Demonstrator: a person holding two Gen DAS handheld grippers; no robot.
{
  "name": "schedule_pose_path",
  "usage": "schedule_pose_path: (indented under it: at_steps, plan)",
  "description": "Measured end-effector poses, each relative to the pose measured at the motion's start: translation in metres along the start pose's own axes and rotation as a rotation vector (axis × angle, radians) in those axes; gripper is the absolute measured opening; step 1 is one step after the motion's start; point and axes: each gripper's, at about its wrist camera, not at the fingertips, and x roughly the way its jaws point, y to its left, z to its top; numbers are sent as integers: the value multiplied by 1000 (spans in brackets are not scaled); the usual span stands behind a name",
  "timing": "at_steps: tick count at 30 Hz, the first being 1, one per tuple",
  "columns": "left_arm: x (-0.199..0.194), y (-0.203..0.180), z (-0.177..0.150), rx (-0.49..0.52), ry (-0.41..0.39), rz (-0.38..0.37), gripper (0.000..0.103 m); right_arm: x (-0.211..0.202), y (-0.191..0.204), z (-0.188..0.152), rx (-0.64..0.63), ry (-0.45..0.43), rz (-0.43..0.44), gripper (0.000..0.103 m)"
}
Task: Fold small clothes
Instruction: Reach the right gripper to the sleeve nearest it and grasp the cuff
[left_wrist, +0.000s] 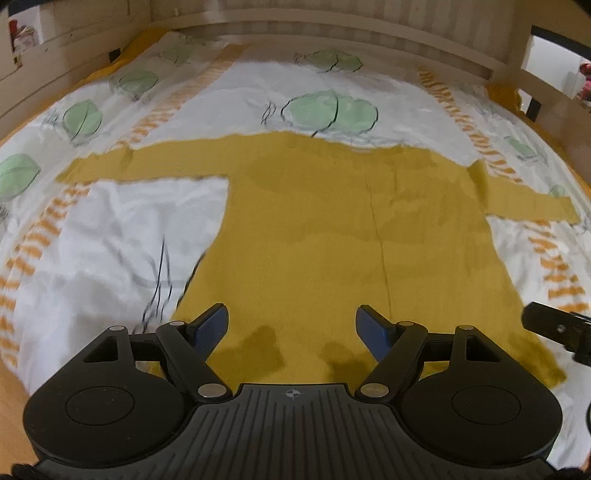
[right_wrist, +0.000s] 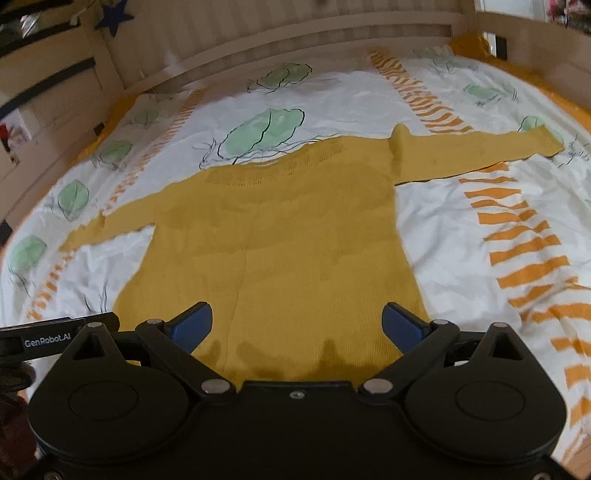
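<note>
A mustard-yellow knit sweater (left_wrist: 332, 221) lies flat on the bed with both sleeves spread out to the sides; it also shows in the right wrist view (right_wrist: 288, 240). My left gripper (left_wrist: 291, 325) is open and empty, hovering just above the sweater's bottom hem, left of centre. My right gripper (right_wrist: 297, 325) is open and empty above the hem toward its right side. Part of the right gripper (left_wrist: 561, 328) shows at the right edge of the left wrist view, and part of the left gripper (right_wrist: 55, 332) at the left edge of the right wrist view.
The sweater lies on a white bedcover (left_wrist: 110, 229) with green leaf prints and orange striped bands, also seen in the right wrist view (right_wrist: 480, 240). A wooden bed rail (left_wrist: 332, 40) runs along the far side and corners (right_wrist: 258, 33).
</note>
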Motion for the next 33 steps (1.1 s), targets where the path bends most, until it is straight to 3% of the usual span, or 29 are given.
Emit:
schedule_pose_path:
  at_steps: [5, 17, 23, 25, 28, 33]
  plan:
    - [25, -6, 37, 19, -34, 8, 75, 15, -25, 35, 56, -9, 13, 99]
    - [131, -32, 104, 22, -75, 5, 75, 68, -116, 116, 92, -142, -145, 98]
    - [192, -33, 116, -64, -111, -40, 74, 107, -181, 136, 134, -169, -257, 97]
    - [212, -32, 116, -97, -104, -46, 73, 118, -208, 141, 172, -165, -281, 90]
    - [236, -33, 114, -118, -97, -58, 73, 133, -248, 146, 251, -175, -325, 89]
    - [249, -54, 98, 17, -190, 46, 77, 143, -299, 153, 301, -214, -401, 87]
